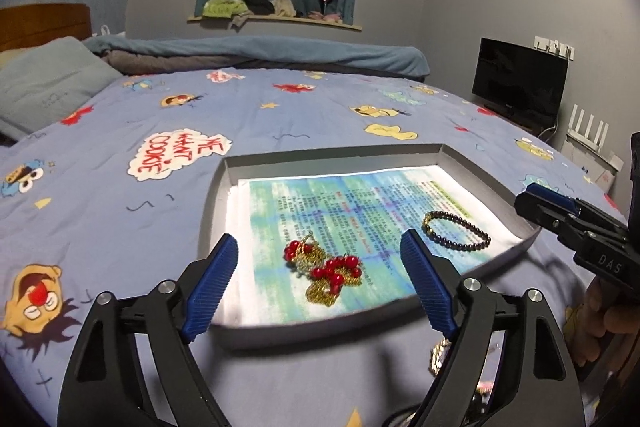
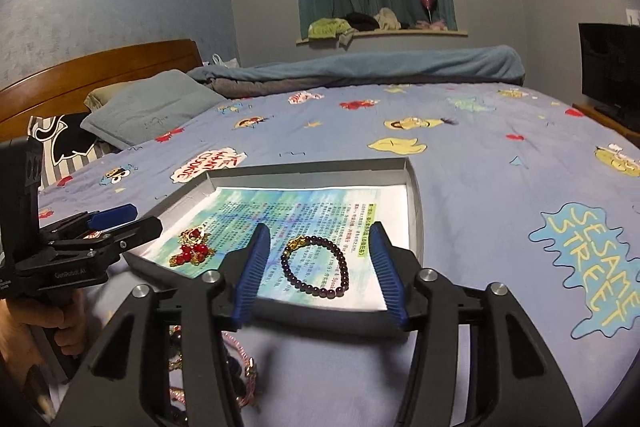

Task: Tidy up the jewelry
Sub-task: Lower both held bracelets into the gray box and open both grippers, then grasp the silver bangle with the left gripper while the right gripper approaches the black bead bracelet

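Two pieces, earrings (image 1: 326, 273) and bracelet (image 2: 316, 264), lie in the tray (image 1: 218, 211); more jewelry (image 2: 240, 367) waits outside on the bed. Left gripper (image 1: 322, 291) and right gripper (image 2: 318, 273) both gape, empty.

Both wrist views low, near, sharing the tray (image 1: 528, 241) (image 2: 416, 227)

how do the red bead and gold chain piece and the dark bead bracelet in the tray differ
The red bead and gold chain jewelry lies bunched in an irregular heap; the dark purple bead bracelet lies as an open ring. The first mixes bright red beads with gold chain; the bracelet is one strand of dark beads with a single gold charm. Each sits before a different gripper's open tongs. Both rest on the printed paper inside the shallow grey tray.
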`<state>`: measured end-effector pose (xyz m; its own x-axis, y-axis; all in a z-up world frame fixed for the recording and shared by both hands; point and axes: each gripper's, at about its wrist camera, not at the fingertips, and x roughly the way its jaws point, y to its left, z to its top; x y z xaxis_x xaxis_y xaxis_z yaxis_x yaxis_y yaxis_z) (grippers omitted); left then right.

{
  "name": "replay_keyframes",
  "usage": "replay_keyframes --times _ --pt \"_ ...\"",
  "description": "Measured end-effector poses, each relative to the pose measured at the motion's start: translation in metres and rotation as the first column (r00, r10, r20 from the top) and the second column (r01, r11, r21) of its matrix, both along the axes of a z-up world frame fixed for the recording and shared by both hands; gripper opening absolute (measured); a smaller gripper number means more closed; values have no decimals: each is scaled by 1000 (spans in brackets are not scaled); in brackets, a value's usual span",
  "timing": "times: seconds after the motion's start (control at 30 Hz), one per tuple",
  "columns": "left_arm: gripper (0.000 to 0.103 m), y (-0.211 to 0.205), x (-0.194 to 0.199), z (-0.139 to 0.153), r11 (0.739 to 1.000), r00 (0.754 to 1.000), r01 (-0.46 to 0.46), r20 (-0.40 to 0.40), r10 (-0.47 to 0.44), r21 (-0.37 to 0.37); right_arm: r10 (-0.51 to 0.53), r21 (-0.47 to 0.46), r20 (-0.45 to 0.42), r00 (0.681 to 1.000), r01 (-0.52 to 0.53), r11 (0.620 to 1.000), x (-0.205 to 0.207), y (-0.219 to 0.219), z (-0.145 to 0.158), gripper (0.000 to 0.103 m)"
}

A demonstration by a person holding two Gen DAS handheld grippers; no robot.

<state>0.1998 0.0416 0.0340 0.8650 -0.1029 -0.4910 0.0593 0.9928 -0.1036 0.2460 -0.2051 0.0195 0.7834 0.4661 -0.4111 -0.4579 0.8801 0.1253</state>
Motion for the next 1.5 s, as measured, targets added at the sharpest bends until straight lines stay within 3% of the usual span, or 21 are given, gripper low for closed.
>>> replay_keyframes --times 0.2,0.67,1.03,1.3,1.4,1.5 --pt "89 10 -18 2 1000 999 -29 23 29 8 2 7 29 1000 -2 1000 -18 -6 4 68" --pt "90 35 -54 -6 999 999 -45 4 45 -12 33 -11 25 999 -33 999 -45 -13 1 73" --pt "90 16 -94 -14 997 997 74 -8 -74 0 66 -12 -1 998 -66 998 -58 -15 -6 73" --pt "90 -6 -106 -22 985 988 156 -13 -155 71 75 -9 -22 997 -75 997 -62 -17 -10 73" --pt "81 -12 -104 -26 980 984 178 -37 -175 87 82 -20 -24 996 -83 996 -64 -15 -12 73" --pt "79 -18 -100 -32 977 981 188 -72 -181 101 89 -31 -22 996 -90 995 -66 -13 -13 73"
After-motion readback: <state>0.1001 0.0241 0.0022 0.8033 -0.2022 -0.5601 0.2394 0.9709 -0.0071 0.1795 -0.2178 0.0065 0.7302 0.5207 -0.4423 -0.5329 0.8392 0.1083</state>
